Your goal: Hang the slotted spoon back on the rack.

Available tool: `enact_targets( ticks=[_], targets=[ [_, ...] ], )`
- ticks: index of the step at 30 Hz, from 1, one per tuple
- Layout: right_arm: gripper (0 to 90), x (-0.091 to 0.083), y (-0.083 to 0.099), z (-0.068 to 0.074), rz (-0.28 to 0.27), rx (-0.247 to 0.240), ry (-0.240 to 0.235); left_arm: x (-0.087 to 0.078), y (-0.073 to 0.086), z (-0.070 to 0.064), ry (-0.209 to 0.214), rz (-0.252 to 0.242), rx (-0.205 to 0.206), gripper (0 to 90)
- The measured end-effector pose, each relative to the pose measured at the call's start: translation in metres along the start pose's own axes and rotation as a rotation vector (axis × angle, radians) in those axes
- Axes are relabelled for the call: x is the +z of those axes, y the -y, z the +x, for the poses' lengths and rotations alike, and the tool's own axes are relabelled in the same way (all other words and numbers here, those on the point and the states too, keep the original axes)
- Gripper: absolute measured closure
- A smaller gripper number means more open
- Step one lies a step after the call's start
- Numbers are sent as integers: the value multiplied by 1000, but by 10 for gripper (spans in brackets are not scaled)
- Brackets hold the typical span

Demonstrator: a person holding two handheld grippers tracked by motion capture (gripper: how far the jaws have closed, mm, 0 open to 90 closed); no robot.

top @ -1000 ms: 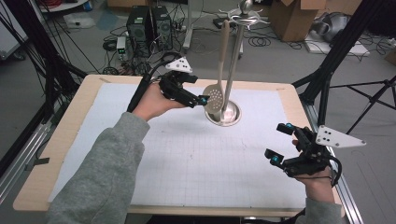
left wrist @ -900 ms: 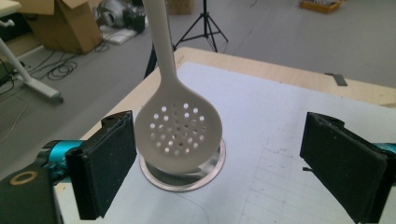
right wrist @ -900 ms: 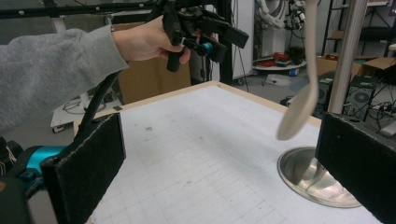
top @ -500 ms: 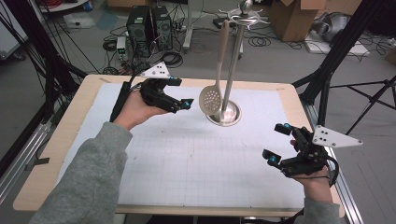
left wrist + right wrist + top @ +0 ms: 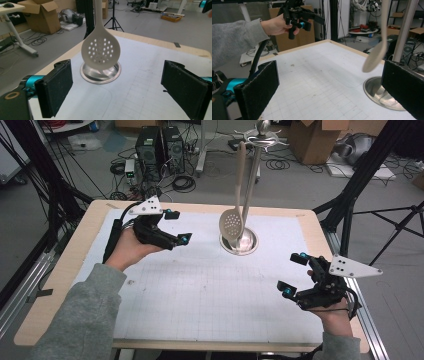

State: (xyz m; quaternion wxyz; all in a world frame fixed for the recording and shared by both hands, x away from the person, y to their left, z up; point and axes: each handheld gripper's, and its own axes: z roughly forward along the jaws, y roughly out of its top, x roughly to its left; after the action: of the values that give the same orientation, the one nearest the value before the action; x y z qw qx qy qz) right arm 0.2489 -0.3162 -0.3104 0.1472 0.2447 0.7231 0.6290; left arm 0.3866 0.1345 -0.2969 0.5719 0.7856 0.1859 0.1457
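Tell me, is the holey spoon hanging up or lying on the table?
Hanging. The slotted spoon dangles from the stand, its bowl above the round metal base, handle pointing up.

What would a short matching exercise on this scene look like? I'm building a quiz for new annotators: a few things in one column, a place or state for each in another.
Things:
1. cream perforated plastic skimmer spoon
2. round shiny metal stand base
3. left tongs
4. right tongs

Places or states:
a. open near the table's right edge
b. hanging from the stand's hook
c. flat on the white gridded mat
d. open, pointing at the spoon

Pairs: 1-b, 2-c, 3-d, 4-a
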Motion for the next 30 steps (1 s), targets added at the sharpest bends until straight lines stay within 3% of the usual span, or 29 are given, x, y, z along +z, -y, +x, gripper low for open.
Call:
enact_targets(
  ticks=[6,19,23,24,30],
  targets=[
    [4,2,-1,2,2,-4,-7,-15,13,-2,40,-25,-11,103],
    [4,7,0,1,13,-6,-9,-32,30,-14,37,-53,-11,103],
    [4,9,1,1,18,-4,-10,-42,36,-15,24,-71,-25,102],
    [4,10,1,0,14,-9,-9,-48,39,-14,-16,-78,-37,103],
    [4,13,1,0,16,-9,-4,-62,45,-12,-41,-121,-62,102]
  ],
)
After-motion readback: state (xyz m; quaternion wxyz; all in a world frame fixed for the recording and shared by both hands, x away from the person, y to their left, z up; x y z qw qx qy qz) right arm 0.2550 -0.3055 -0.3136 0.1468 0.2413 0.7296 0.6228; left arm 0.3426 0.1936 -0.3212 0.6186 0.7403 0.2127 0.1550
